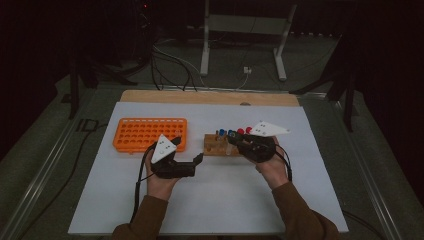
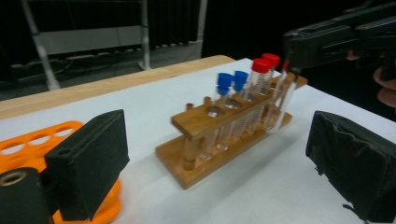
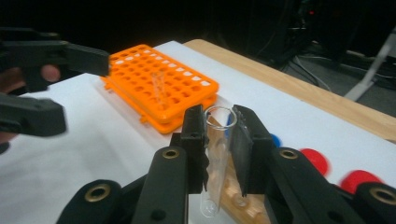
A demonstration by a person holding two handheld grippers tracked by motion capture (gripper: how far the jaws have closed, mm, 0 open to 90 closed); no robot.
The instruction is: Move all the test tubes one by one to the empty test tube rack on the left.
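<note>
At the left stood the orange tube rack (image 1: 150, 134), its holes unfilled, just beyond the left gripper (image 1: 198, 159). That gripper's jaws were spread wide with nothing between them, and seen between the two pads was the wooden test-tube stand (image 2: 224, 135) with blue-capped tubes (image 2: 232, 82) and red-capped tubes (image 2: 265, 64). Further right, the right gripper (image 3: 218, 140) had its jaws clenched on an uncapped clear test tube (image 3: 215, 158); the tube stood almost upright between the pads, its open mouth above them and its round bottom hanging below, over the near end of the wooden stand. The step in hand seemed to be moving this tube out of the wooden stand toward the orange rack. The next move probably called for carrying it leftward, keeping it upright, and lining its bottom over one free hole before lowering.
</note>
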